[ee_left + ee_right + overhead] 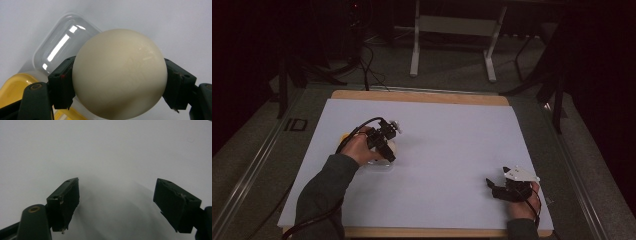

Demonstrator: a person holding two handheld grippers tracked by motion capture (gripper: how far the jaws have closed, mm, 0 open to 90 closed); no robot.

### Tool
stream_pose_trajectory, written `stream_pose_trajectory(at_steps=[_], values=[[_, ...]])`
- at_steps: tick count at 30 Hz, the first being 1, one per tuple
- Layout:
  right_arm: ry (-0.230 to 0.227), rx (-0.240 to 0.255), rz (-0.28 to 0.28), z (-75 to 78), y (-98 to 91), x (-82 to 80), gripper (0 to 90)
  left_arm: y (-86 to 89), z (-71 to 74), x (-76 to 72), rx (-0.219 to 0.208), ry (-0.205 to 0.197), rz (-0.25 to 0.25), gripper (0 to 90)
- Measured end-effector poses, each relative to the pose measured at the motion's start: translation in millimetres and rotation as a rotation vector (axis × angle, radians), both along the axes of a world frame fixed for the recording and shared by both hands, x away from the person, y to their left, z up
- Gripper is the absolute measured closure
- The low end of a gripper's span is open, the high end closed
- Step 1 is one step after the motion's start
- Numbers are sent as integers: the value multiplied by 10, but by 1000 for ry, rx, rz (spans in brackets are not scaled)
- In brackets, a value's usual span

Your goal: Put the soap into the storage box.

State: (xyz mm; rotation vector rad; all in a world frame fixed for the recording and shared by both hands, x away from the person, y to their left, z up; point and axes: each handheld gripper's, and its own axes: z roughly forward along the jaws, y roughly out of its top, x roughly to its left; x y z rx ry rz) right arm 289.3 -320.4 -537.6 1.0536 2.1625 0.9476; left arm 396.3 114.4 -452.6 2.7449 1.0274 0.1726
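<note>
Forearms enter the high view from the bottom edge. At left, the left gripper (pixel 384 142) works over a clear container (pixel 377 162) on the white mat (pixel 447 150); the right gripper (pixel 502 187) rests near the mat's lower right corner, well apart.

Left gripper view: both pads clamp a cream ball (pixel 120 73) at its widest line, above the clear lid (pixel 63 43) and the yellow tray (pixel 13 88). Keep the squeeze even and centre the ball over the tray before lowering; a smooth sphere likely rolls if dropped.

Right gripper view: jaws stand wide, holding nothing, over bare mat. Keep this hand parked.
</note>
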Motion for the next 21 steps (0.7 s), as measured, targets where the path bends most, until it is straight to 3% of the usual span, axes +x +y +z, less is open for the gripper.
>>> stream_pose_trajectory(at_steps=[21], values=[[-1,0,0,0,0,-1,208,228,89,56,-19,-23,107,244]])
